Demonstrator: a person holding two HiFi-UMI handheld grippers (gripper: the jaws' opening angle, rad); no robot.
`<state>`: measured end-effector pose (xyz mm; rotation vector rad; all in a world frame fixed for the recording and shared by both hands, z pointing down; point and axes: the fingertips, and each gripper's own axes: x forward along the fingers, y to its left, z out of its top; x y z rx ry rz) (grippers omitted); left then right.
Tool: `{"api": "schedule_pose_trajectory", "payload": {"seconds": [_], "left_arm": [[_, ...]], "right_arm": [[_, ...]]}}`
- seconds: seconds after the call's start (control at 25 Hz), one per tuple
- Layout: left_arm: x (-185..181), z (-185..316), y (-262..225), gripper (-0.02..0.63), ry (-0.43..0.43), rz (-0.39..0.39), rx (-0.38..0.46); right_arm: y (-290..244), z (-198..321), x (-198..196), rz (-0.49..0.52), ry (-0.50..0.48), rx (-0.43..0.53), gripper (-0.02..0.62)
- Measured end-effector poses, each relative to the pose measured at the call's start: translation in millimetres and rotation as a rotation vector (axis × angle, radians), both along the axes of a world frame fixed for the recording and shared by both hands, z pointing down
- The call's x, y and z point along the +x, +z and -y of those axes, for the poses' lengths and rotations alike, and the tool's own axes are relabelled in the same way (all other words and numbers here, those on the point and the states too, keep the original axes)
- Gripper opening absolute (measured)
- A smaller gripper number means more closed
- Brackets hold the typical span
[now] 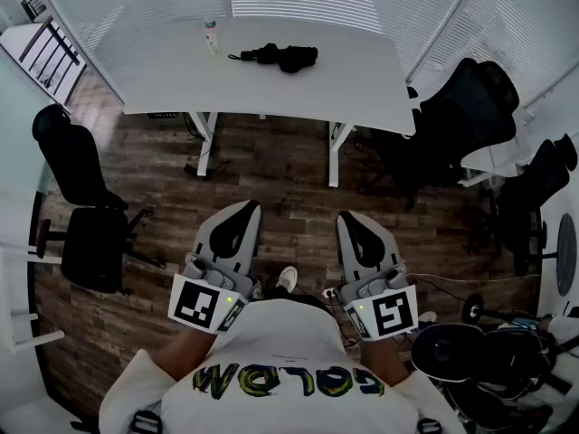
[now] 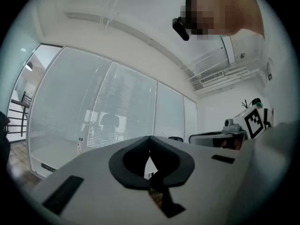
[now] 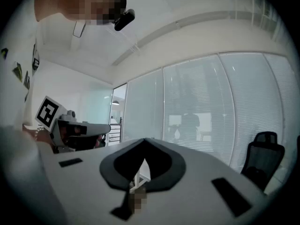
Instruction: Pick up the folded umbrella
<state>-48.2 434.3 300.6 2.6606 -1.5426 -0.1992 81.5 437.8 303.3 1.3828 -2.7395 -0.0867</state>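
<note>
The folded black umbrella (image 1: 280, 57) lies on the white table (image 1: 362, 80) at the far side of the room, near its back edge. Both grippers are held close to my body, far short of the table and pointing toward it. My left gripper (image 1: 246, 208) has its jaws closed tip to tip with nothing between them, as the left gripper view (image 2: 150, 138) also shows. The right gripper (image 1: 348, 217) is likewise shut and empty, its tips meeting in the right gripper view (image 3: 145, 139). The umbrella does not show in either gripper view.
A small bottle (image 1: 211, 36) stands on the table left of the umbrella. A black office chair (image 1: 77, 179) stands at the left, and two more (image 1: 461, 116) (image 1: 534, 197) at the right. Cables and gear (image 1: 488, 342) lie on the wood floor at the lower right.
</note>
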Motion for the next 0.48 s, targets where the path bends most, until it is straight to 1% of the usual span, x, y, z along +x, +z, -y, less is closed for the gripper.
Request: {"api": "schedule_pose_trajectory", "payload": {"seconds": [0.24,0.48], "left_arm": [[22,10,5,0.012,0.004,0.003,0.003],[32,15,13,0.012,0.006,0.009,-0.014]], "right_arm": [[4,11,24,0.004,0.014,0.014,0.012],[14,17,34,0.029,0.015,-0.020,0.012]]}}
